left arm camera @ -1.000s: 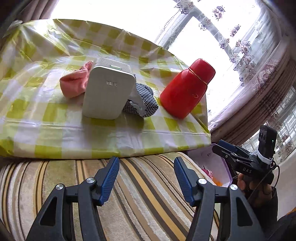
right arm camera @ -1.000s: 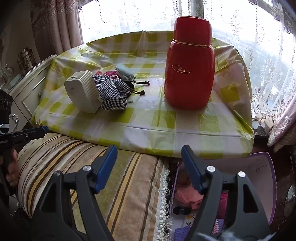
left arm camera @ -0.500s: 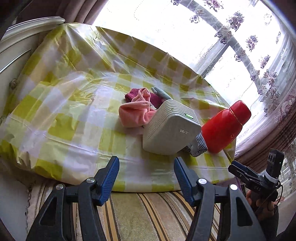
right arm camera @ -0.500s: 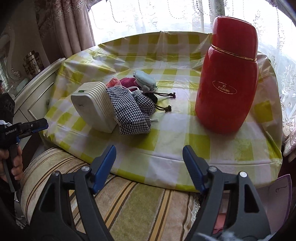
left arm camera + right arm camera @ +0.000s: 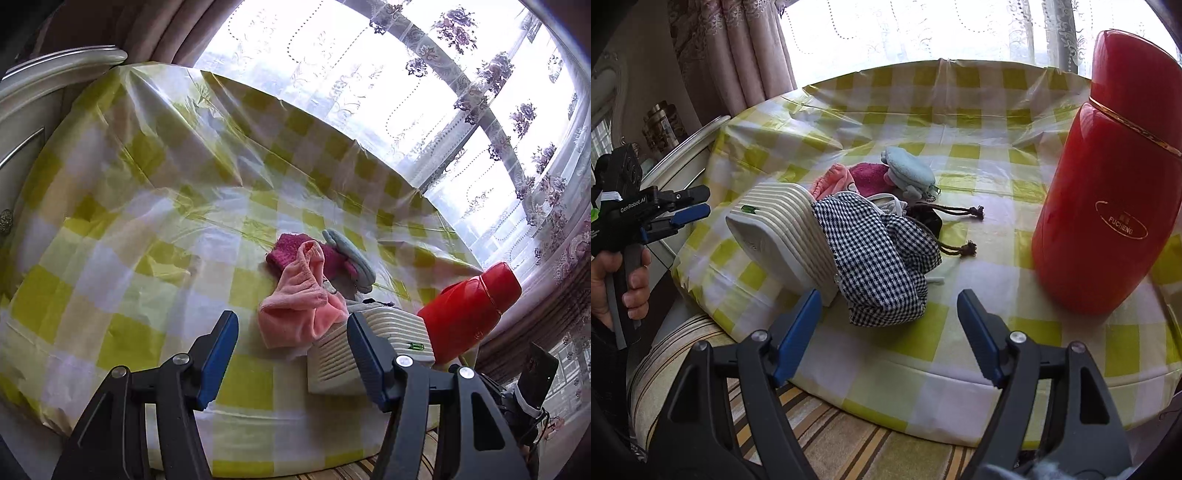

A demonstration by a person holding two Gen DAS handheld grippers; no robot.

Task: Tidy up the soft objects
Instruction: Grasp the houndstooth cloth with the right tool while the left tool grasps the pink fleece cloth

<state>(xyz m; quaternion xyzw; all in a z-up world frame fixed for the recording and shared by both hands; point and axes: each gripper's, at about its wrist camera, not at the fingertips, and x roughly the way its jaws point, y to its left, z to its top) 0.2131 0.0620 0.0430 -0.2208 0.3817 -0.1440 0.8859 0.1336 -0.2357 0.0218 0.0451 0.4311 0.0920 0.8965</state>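
Observation:
On the yellow-checked table lies a heap of soft things: a pink cloth (image 5: 301, 310), a magenta towel (image 5: 284, 251), a pale blue pouch (image 5: 351, 254) and a black-and-white checked bag (image 5: 879, 254) with brown drawstrings (image 5: 955, 229). The checked bag leans against a white ribbed appliance (image 5: 779, 229). My left gripper (image 5: 291, 349) hovers open over the table's near edge, the pink cloth just beyond its fingertips. My right gripper (image 5: 886, 325) stands open in front of the checked bag, nothing between its fingers. The left gripper (image 5: 692, 212) also shows at the left of the right wrist view.
A tall red thermos (image 5: 1108, 184) stands at the table's right. The white appliance (image 5: 369, 350) sits close to my left gripper's right finger. A striped cushion (image 5: 827, 439) lies below the table edge. A white cabinet (image 5: 29, 110) borders the left; lace curtains (image 5: 443, 92) hang behind.
Both grippers have moved in toward the table; the cushion has slid out of the left view and the soft heap looms closer. The right jaws have widened slightly.

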